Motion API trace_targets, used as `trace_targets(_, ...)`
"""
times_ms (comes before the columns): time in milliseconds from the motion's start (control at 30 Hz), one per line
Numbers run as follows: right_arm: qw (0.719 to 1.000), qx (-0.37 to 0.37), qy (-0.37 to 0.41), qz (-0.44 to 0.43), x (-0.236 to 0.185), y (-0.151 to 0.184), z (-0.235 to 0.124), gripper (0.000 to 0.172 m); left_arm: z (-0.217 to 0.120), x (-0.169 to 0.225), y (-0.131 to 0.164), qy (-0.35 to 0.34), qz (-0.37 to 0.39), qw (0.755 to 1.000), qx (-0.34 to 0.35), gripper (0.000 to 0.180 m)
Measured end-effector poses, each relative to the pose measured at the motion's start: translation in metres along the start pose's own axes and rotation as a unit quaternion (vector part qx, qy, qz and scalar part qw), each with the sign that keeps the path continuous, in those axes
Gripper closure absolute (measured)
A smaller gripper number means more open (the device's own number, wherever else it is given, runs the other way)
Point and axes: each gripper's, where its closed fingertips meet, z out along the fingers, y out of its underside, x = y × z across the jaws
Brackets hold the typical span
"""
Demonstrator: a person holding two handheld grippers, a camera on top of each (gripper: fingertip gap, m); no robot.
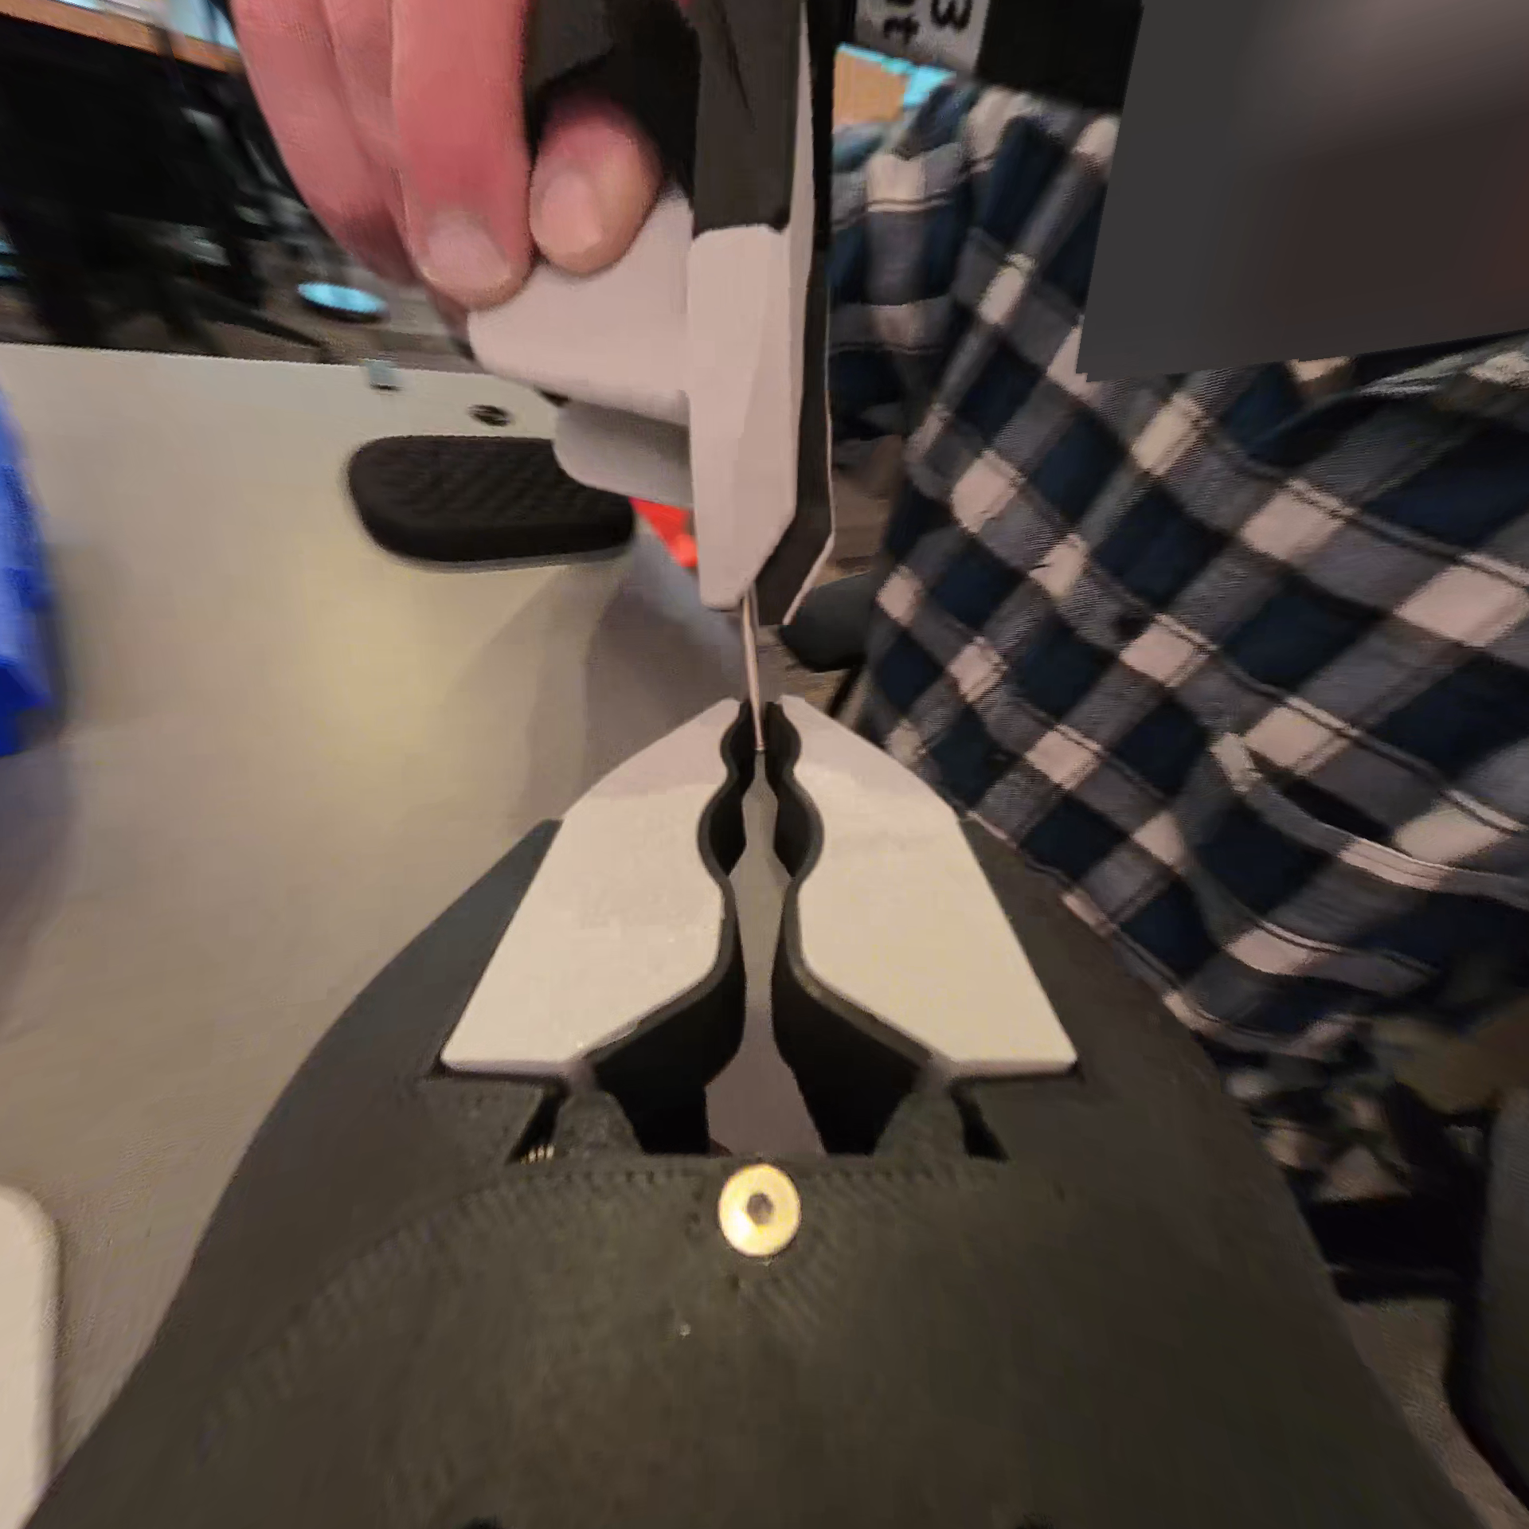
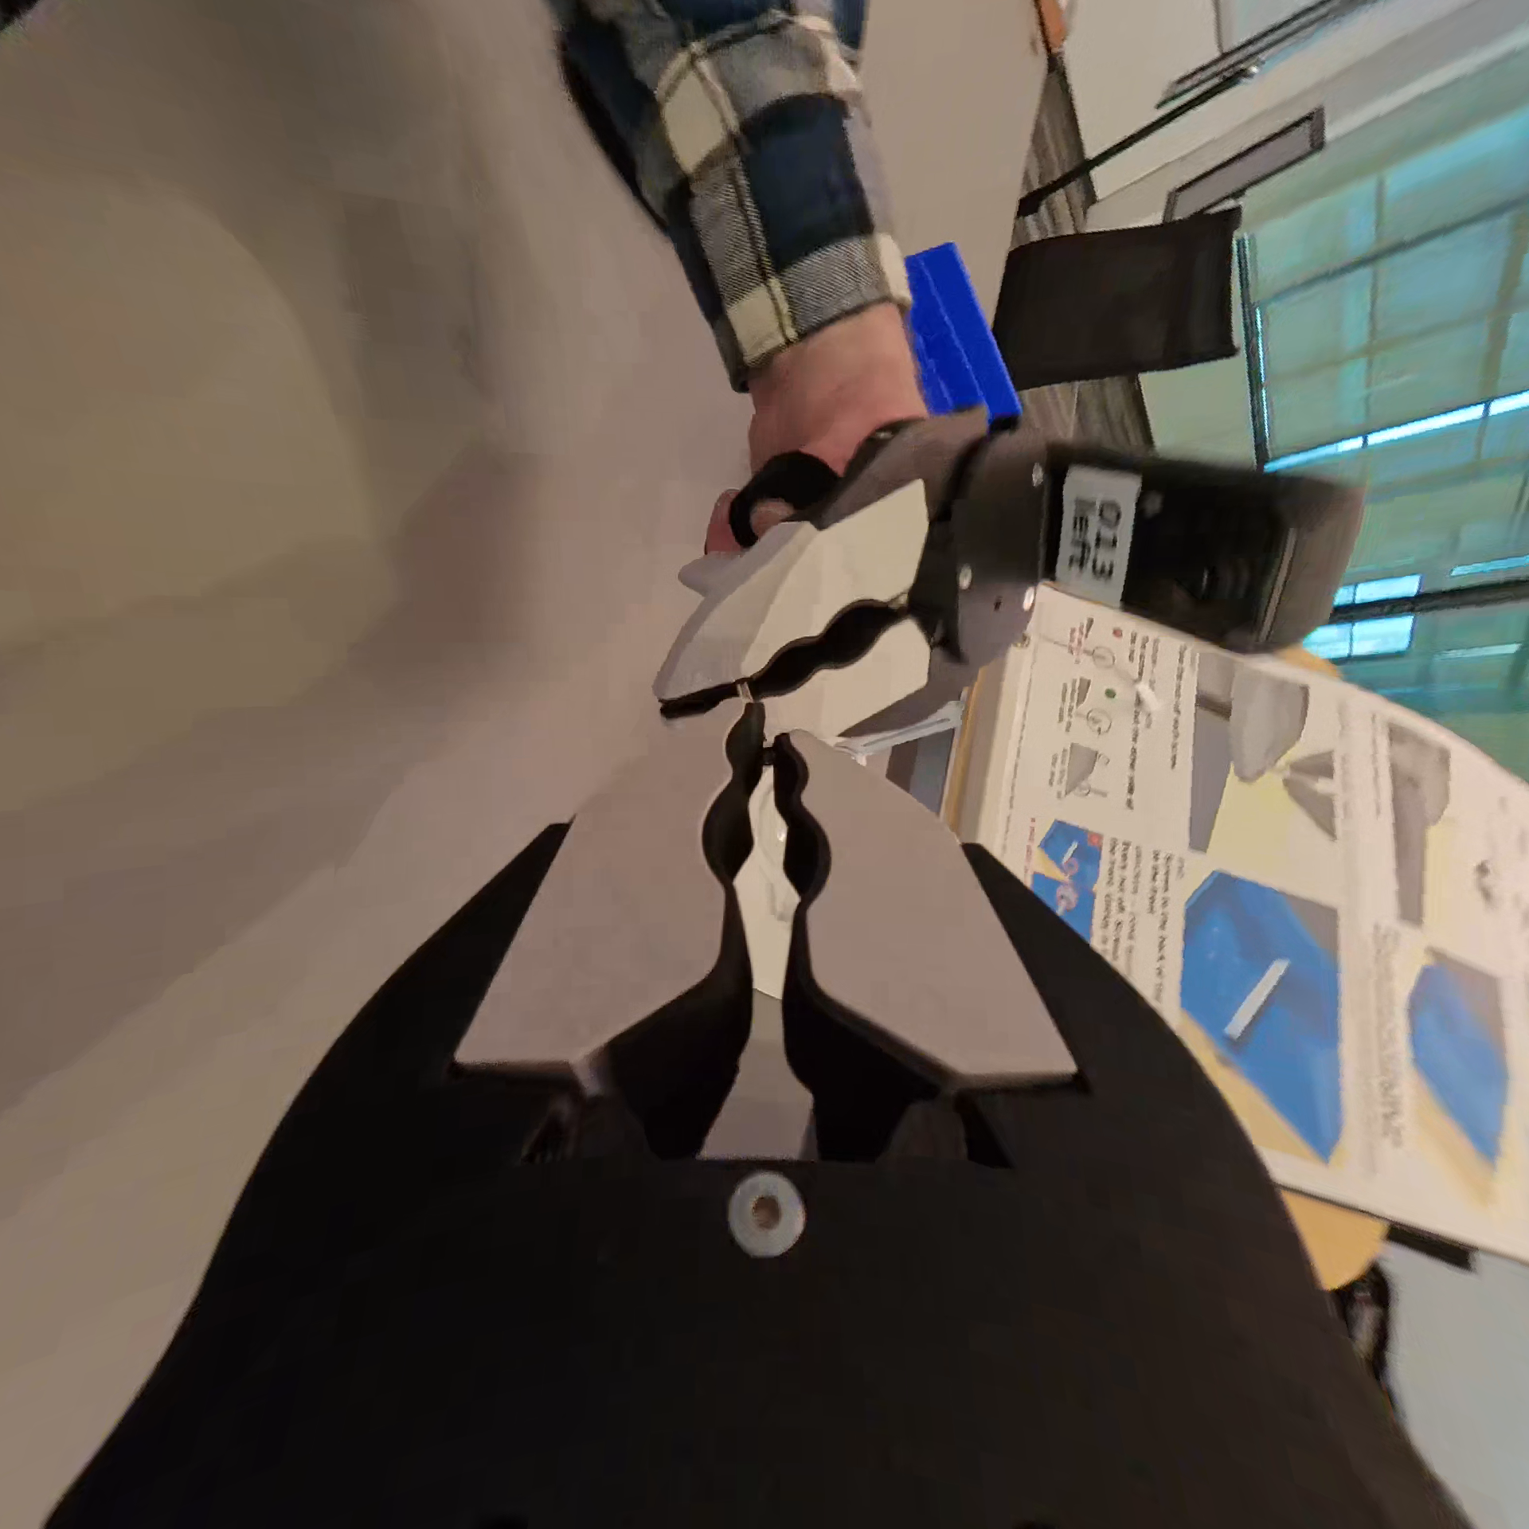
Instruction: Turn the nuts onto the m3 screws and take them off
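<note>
Looking across the left wrist view from the left: a blurry blue thing (image 1: 21, 579) sits at the frame edge, then lots of bare table (image 1: 207, 745), a black textured pad (image 1: 488, 496) near its far edge, and the person's plaid shirt (image 1: 1200, 703) filling the right side, so open room is mostly to the left.

Dead centre, the left gripper (image 1: 757, 716) is clenched on the low end of a thin metal pin (image 1: 751, 662). The right gripper (image 1: 749, 608) comes down from above, held by a hand (image 1: 430, 141), and is clamped on the pin's top end. So the pin stands upright in the air over the table edge, bridging the two tips.

In the right wrist view, the right gripper (image 2: 761, 749) has its tips nearly together, touching the left gripper (image 2: 703, 699) where the pin pokes out. Behind are a blue bin (image 2: 960, 331), a printed instruction sheet (image 2: 1241, 827) and windows (image 2: 1406, 331). Both grippers carry white stickers with writing.
</note>
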Motion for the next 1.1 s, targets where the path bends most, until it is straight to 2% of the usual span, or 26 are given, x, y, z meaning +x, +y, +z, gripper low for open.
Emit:
trace_targets(100, 0.998, -0.013, -0.009, -0.065, -0.008, -0.011, -0.001, 0.172, 0.006, 0.010, 0.004, 0.064, -0.025, 0.998, 0.011, 0.178)
trace_targets(167, 0.997, -0.013, -0.028, -0.077, -0.015, -0.015, 0.004, 0.172, 0.011, 0.009, 0.005, 0.071, -0.025, 0.997, 0.009, 0.178)
trace_targets(333, 0.999, 0.011, -0.044, 0.001, -0.014, -0.006, 0.012, 0.172, 0.010, -0.002, 0.006, 0.030, -0.009, 0.999, -0.003, 0.177)
trace_targets(533, 0.997, 0.041, -0.030, 0.061, -0.006, -0.005, 0.011, 0.171, 0.011, -0.005, 0.010, 0.025, -0.006, 1.000, -0.005, 0.178)
trace_targets(700, 0.989, 0.061, -0.032, 0.132, -0.001, -0.004, 0.003, 0.162, 0.006, -0.013, 0.011, -0.009, 0.006, 1.000, -0.012, 0.178)
trace_targets(900, 0.954, 0.061, -0.024, 0.293, -0.005, 0.019, 0.004, 0.151, -0.006, -0.028, 0.010, -0.109, 0.040, 0.993, -0.037, 0.178)
trace_targets(1100, 0.895, 0.093, -0.041, 0.434, -0.008, 0.029, 0.014, 0.149, -0.009, -0.039, 0.015, -0.202, 0.088, 0.969, -0.109, 0.178)
